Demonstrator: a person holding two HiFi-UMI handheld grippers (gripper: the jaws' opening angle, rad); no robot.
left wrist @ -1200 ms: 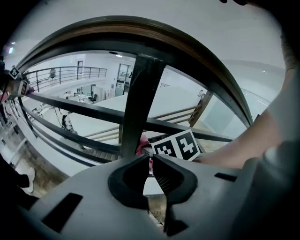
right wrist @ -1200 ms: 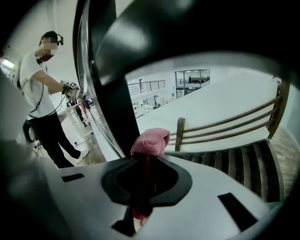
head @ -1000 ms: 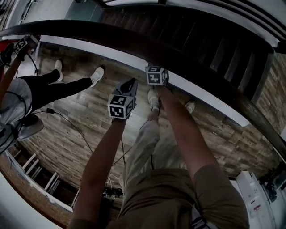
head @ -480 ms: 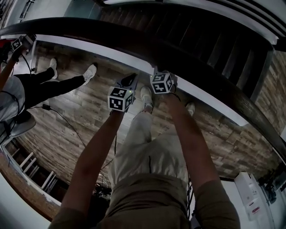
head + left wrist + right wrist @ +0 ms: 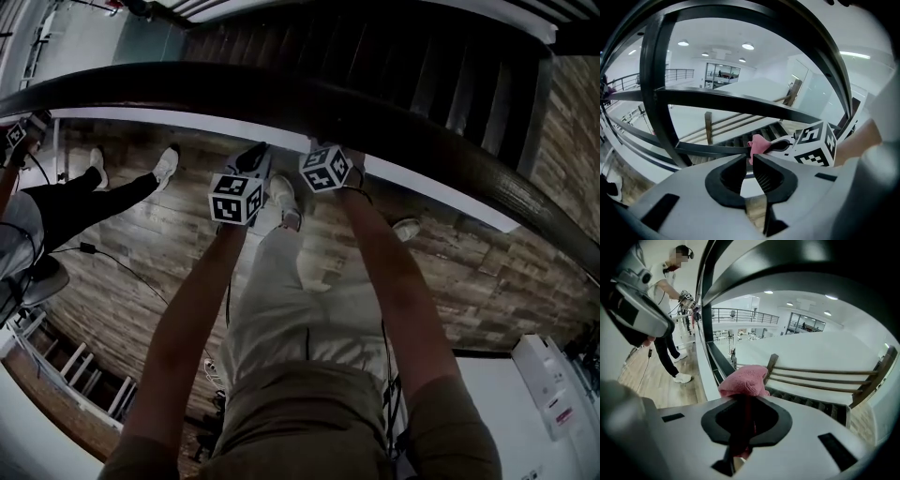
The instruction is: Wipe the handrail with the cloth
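Observation:
The dark wooden handrail [image 5: 187, 89] curves across the head view from the left edge to the right. My right gripper [image 5: 323, 152] reaches up to its near edge and its tips are hidden there. In the right gripper view that gripper [image 5: 745, 397] is shut on a pink cloth [image 5: 743, 380], which bunches above the jaws. My left gripper [image 5: 257, 152] sits just left of it and below the rail. Its jaws [image 5: 751, 158] are shut with nothing between them. The pink cloth [image 5: 758, 144] shows beyond them, next to the right gripper's marker cube [image 5: 815, 145].
Another person [image 5: 84, 197] in dark trousers and white shoes stands at the left, holding grippers [image 5: 17, 131] at the rail. A staircase [image 5: 394, 56] drops away behind the rail. Black railing bars [image 5: 651, 93] cross the left gripper view. A cable [image 5: 103, 258] lies on the wooden floor.
Both grippers have travelled rightwards along the handrail, side by side, as the person stepped. The other person has slid towards the left edge of the head view. Neither grip changed.

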